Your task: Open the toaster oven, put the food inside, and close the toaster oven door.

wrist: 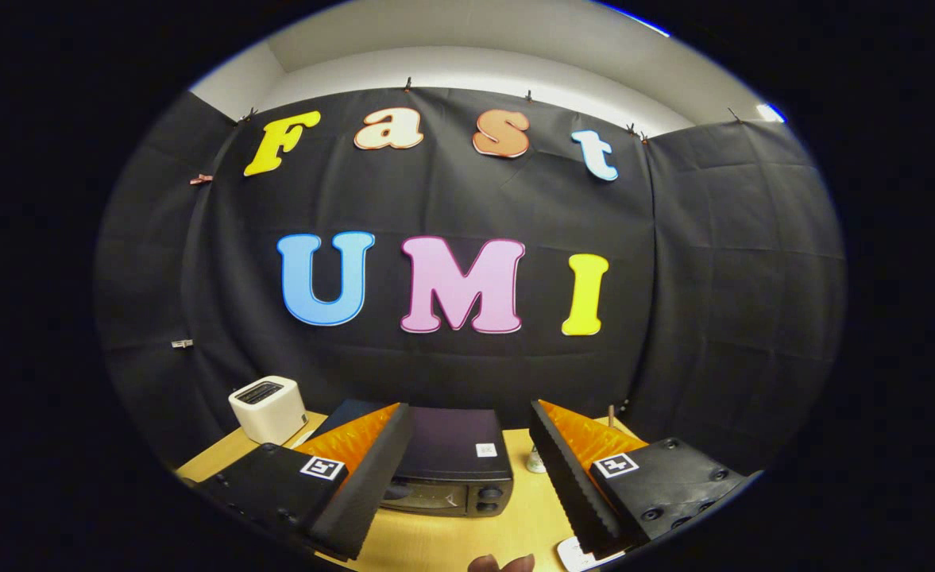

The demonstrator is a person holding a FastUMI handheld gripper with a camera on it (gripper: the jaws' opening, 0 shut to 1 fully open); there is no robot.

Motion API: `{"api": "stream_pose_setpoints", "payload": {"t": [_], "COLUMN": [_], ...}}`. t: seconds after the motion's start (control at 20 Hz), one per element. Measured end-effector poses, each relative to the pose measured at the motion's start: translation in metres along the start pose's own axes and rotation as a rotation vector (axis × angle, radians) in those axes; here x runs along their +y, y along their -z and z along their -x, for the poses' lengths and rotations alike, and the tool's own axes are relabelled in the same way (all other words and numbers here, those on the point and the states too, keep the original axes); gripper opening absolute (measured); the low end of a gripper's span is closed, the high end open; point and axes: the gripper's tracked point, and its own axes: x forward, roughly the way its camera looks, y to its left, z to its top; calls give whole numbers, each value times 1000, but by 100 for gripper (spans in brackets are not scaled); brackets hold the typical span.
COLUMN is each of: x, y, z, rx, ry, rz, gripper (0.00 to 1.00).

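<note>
Objects on the wooden table [435,540].
A white toaster [268,407] stands at the back left; a small white item [536,461] sits near the wall.

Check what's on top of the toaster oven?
The toaster oven sits ahead between the open gripper's fingers. Its dark top carries one small white sticker near the right front corner. The left finger covers the top's left edge, so that part is unknown.

A staged recording booth, not a real kitchen: black cloth [713,278] clipped up as walls under a plain white ceiling [475,63], with a wooden counter [451,540] carrying a toaster oven [455,469] and a white toaster [267,407].
</note>
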Motion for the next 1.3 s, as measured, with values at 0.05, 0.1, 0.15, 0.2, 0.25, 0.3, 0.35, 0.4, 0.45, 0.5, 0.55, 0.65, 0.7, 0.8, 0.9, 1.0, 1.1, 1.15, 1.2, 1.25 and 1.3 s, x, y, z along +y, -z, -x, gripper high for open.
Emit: {"api": "stream_pose_setpoints", "payload": {"t": [0.05,0.1,0.15,0.2,0.25,0.3,0.35,0.4,0.45,0.5,0.55,0.65,0.7,0.8,0.9,1.0,1.1,1.15,1.2,1.25,1.3], "x": [10,21,30,39,48,56,63,70,76,81,86,94,97,101,103,104,106,107,108,108,108], "y": [9,18,27,38,50,61,75,89,105,118,132,159,171,190,207,206,213,212,217,213,215], "z": [-6,-11,-15,-20,-26,-32,-37,-43,-49,-54,-60,-69,-75,-84,-91,-100,-102,-101,-103,-102,-101], "rx": [16,32,48,66,87,109,136,163,189,217,244,300,326,364,403,387,414,404,406,389,387], "ry": [-9,-19,-29,-38,-45,-52,-58,-62,-63,-64,-66,-67,-63,-49,-36,-22,-9,0,4,4,2], "rz": [-4,-9,-12,-13,-15,-19,-26,-31,-29,-26,-25,-37,-44,-53,-60,-49,-30,-30,-25,-24,-34], "gripper": [98,98,98,98,98,98,98,98,98,98,98,98,98,99,99,99,99,100,99,99,100]}}
